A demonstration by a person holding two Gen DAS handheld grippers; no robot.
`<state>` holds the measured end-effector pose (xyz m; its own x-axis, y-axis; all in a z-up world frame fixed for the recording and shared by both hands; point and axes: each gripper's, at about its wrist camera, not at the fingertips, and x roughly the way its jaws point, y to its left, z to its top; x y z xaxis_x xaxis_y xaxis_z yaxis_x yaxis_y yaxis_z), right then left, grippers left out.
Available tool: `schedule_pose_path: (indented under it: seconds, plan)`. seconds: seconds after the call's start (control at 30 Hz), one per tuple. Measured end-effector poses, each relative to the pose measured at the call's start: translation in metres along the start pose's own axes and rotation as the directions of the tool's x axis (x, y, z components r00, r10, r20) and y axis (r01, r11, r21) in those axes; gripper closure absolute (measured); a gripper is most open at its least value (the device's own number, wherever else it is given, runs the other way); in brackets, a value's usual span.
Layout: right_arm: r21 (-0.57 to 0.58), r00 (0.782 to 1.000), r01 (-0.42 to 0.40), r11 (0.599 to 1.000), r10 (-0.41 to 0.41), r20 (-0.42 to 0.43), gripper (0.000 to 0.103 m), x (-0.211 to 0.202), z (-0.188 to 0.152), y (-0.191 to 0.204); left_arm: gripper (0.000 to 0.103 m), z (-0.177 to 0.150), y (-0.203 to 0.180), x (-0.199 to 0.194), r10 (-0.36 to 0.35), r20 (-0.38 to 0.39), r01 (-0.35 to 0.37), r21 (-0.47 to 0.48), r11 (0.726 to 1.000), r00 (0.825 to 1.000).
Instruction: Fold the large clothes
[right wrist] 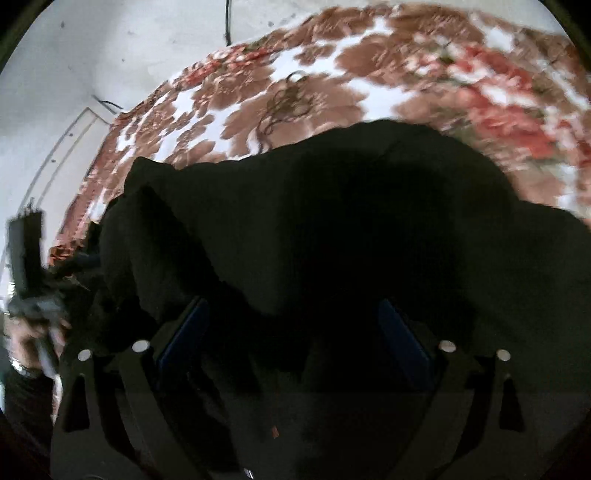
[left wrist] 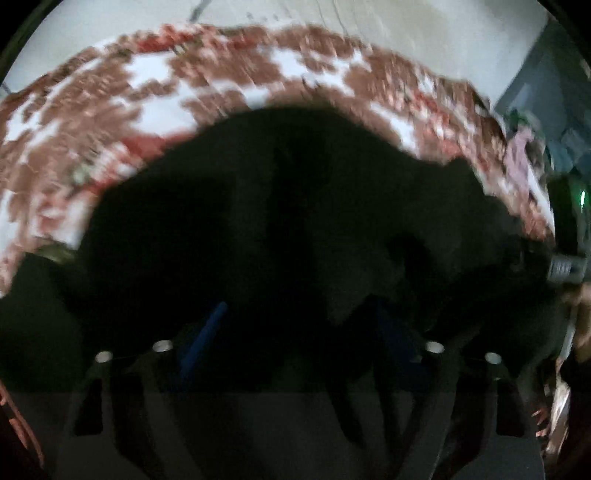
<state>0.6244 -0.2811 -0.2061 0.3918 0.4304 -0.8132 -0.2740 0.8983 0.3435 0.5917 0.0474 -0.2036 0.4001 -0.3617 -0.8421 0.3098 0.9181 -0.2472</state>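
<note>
One floral bedspread point(right wrist: 295, 85), brown and red blooms on white, fills the upper field of both wrist views; beyond its far edge, from 10 to 12 o'clock in the right wrist view, lies pale bare floor point(right wrist: 110, 48) crossed by one thin dark cable point(right wrist: 227, 22). One black garment point(right wrist: 332, 221) lies on the bedspread, occupying the centre and lower field of each view; its long axis runs roughly 9 to 3 o'clock, and which end is collar or hem cannot be told. Uncovered bedspread remains along its far side, from 10 to 2 o'clock. Two grippers are present. The left gripper point(left wrist: 299, 332) is spread, its blue pads point(left wrist: 207, 328) apart with dark cloth between them; whether they press on it cannot be told through blur. The right gripper point(right wrist: 295, 325) is likewise spread, a fold of the garment hanging between its blue pads point(right wrist: 402, 339) without visible pinching. At 8 o'clock in the right wrist view, the person's left hand point(right wrist: 29, 336) grips the other tool.
</note>
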Motion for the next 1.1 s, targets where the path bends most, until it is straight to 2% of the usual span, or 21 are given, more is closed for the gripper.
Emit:
schedule_pose_path:
  seconds: [0.03, 0.07, 0.1, 0.13, 0.17, 0.23, 0.3, 0.33, 0.4, 0.43, 0.47, 0.5, 0.53, 0.57, 0.63, 0.67, 0.77, 0.87, 0.93, 1.0, 1.1]
  plan:
    - [0.011, 1.000, -0.010, 1.000, 0.010, 0.001, 0.058, 0.003, 0.003, -0.001, 0.055, -0.001, -0.005, 0.002, -0.004, 0.013, 0.004, 0.013, 1.000, 1.000]
    - [0.021, 0.999, -0.032, 0.999, 0.032, 0.007, 0.077, 0.003, 0.006, -0.001, 0.068, -0.004, -0.008, -0.002, -0.056, 0.046, 0.056, 0.008, 0.998, 0.997]
    - [0.011, 0.998, -0.059, 0.998, 0.059, 0.005, 0.087, 0.002, 0.012, 0.002, 0.092, -0.004, -0.009, -0.006, -0.145, 0.062, 0.146, -0.010, 0.989, 0.987]
    - [-0.011, 0.998, -0.060, 0.998, 0.060, 0.003, 0.093, 0.000, 0.019, 0.006, 0.093, -0.003, -0.010, -0.011, -0.215, 0.082, 0.219, -0.032, 0.975, 0.973]
    - [-0.051, 1.000, -0.023, 0.998, 0.024, 0.015, 0.093, -0.006, 0.028, 0.011, 0.093, 0.000, -0.014, -0.017, -0.256, 0.101, 0.262, -0.050, 0.964, 0.961]
    - [-0.089, 0.996, 0.035, 0.995, -0.028, 0.082, 0.094, -0.023, 0.053, 0.017, 0.093, 0.006, -0.021, -0.025, -0.304, 0.110, 0.314, -0.093, 0.945, 0.946]
    - [-0.071, 0.993, 0.063, 0.996, -0.055, 0.101, 0.094, -0.029, 0.072, 0.014, 0.093, 0.011, -0.031, -0.030, -0.348, 0.108, 0.360, -0.130, 0.924, 0.931]
    - [-0.085, 0.991, 0.094, 0.992, -0.086, 0.101, 0.094, -0.028, 0.078, 0.016, 0.093, 0.012, -0.036, -0.031, -0.336, 0.104, 0.348, -0.139, 0.927, 0.936]
    - [-0.157, 0.983, 0.178, 0.972, -0.168, 0.074, 0.093, -0.014, 0.082, 0.024, 0.092, 0.008, -0.041, -0.022, -0.254, 0.046, 0.258, -0.145, 0.955, 0.966]
    - [-0.178, 0.979, 0.202, 0.963, -0.194, 0.063, 0.089, -0.006, 0.080, 0.026, 0.091, 0.003, -0.045, -0.012, -0.131, 0.001, 0.131, -0.104, 0.986, 0.991]
    - [-0.188, 0.974, 0.227, 0.956, -0.220, 0.058, 0.076, 0.002, 0.074, 0.027, 0.088, -0.002, -0.048, -0.006, -0.044, -0.015, 0.043, -0.048, 0.998, 0.999]
    - [-0.190, 0.969, 0.247, 0.950, -0.242, 0.050, 0.064, 0.007, 0.065, 0.025, 0.075, -0.007, -0.051, -0.002, 0.043, -0.021, -0.042, 0.017, 0.999, 0.999]
    - [-0.184, 0.968, 0.251, 0.950, -0.246, 0.049, 0.040, 0.008, 0.058, 0.023, 0.059, -0.011, -0.051, 0.000, 0.090, -0.020, -0.088, 0.056, 0.994, 0.996]
    - [-0.172, 0.967, 0.255, 0.952, -0.249, 0.055, 0.029, 0.006, 0.051, 0.021, 0.055, -0.017, -0.050, -0.002, 0.097, -0.013, -0.096, 0.077, 0.992, 0.995]
    - [-0.157, 0.964, 0.262, 0.952, -0.251, 0.082, 0.027, -0.006, 0.033, 0.019, 0.037, -0.021, -0.050, -0.015, 0.094, 0.011, -0.095, 0.084, 0.992, 0.995]
    - [-0.151, 0.964, 0.261, 0.953, -0.250, 0.093, 0.022, -0.013, 0.024, 0.020, 0.033, -0.023, -0.051, -0.027, 0.121, 0.041, -0.125, 0.095, 0.988, 0.992]
    - [-0.178, 0.951, 0.298, 0.938, -0.274, 0.143, 0.017, -0.042, 0.002, 0.037, 0.026, -0.022, -0.065, -0.054, 0.182, 0.116, -0.198, 0.149, 0.969, 0.976]
    - [-0.216, 0.939, 0.319, 0.923, -0.276, 0.206, 0.009, -0.065, -0.018, 0.064, 0.015, -0.010, -0.083, -0.068, 0.204, 0.185, -0.235, 0.167, 0.957, 0.961]
    - [-0.231, 0.937, 0.327, 0.916, -0.284, 0.202, 0.008, -0.060, -0.027, 0.076, 0.012, -0.009, -0.092, -0.062, 0.203, 0.204, -0.241, 0.182, 0.953, 0.958]
    - [-0.237, 0.936, 0.346, 0.908, -0.315, 0.157, 0.008, -0.041, -0.037, 0.080, 0.011, -0.013, -0.097, -0.045, 0.219, 0.195, -0.257, 0.199, 0.946, 0.956]
    - [-0.252, 0.930, 0.367, 0.896, -0.349, 0.113, 0.008, -0.011, -0.050, 0.070, 0.011, -0.023, -0.093, -0.002, 0.247, 0.126, -0.270, 0.213, 0.939, 0.961]
